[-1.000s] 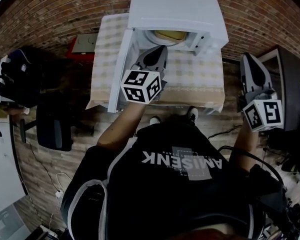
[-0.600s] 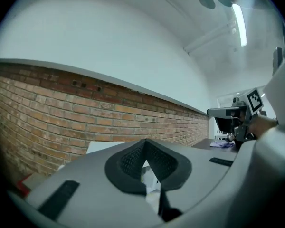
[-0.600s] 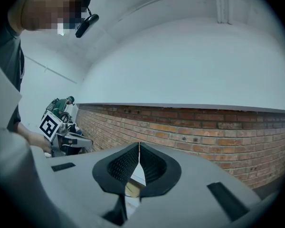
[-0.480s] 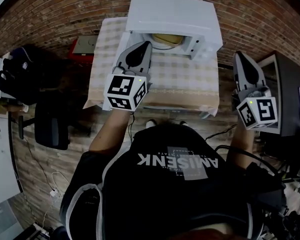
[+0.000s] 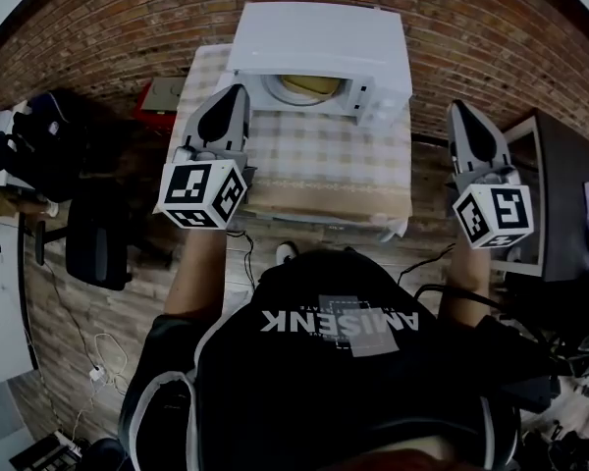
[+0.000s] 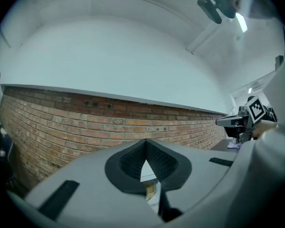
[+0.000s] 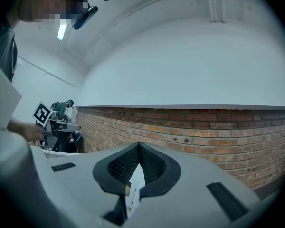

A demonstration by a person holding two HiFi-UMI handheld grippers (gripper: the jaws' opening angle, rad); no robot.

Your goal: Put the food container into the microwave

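A white microwave (image 5: 319,42) stands at the back of a table with a checked cloth (image 5: 324,165). A yellowish food container (image 5: 309,86) shows in the microwave's front opening. The door does not stick out to the left; whether it is fully closed I cannot tell. My left gripper (image 5: 239,90) hangs at the table's left edge, short of the microwave's left corner, shut with nothing in it. Its pads meet in the left gripper view (image 6: 145,142). Off the table's right side, my right gripper (image 5: 458,108) is also shut and holds nothing, pointing level at the brick wall (image 7: 138,145).
A black chair (image 5: 103,243) stands left of the table, with a red item (image 5: 162,94) beyond it. A dark desk (image 5: 569,194) is close on the right. A brick wall runs behind the table. Another marked gripper (image 6: 254,110) shows far off.
The open door swung from the left toward the microwave's front. My left gripper left the door, rose and drifted left. My right gripper shifted slightly toward the table. The view pulled back.
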